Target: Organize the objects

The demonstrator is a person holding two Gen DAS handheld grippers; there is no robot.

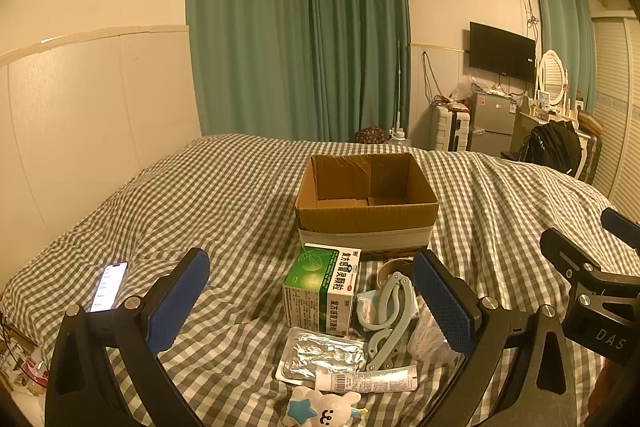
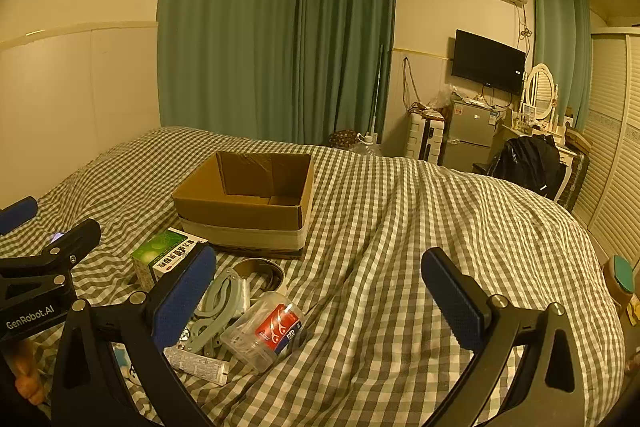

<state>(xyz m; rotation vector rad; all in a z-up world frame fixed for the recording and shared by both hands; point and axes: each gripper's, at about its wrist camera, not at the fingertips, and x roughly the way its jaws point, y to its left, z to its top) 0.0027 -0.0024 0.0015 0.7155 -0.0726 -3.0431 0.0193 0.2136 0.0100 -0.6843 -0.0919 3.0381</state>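
Note:
An open, empty cardboard box (image 1: 366, 203) (image 2: 244, 205) stands on the checked bed. In front of it lie a green medicine box (image 1: 322, 289) (image 2: 162, 255), a foil blister pack (image 1: 324, 355), a white tube (image 1: 368, 381) (image 2: 196, 365), a pale blue folding hanger (image 1: 390, 311) (image 2: 218, 301), a clear plastic jar with a red label (image 2: 266, 329), a tape roll (image 2: 260, 269) and a small white plush toy (image 1: 320, 409). My left gripper (image 1: 316, 301) is open, hovering over the pile. My right gripper (image 2: 320, 293) is open and empty, just right of the pile.
A lit phone (image 1: 109, 285) lies on the bed at the left. The checked bedspread (image 2: 420, 227) stretches right. Beyond the bed stand green curtains (image 1: 300, 39), a small fridge (image 1: 492, 121), a wall TV (image 1: 502, 51) and a dressing table (image 2: 540, 115).

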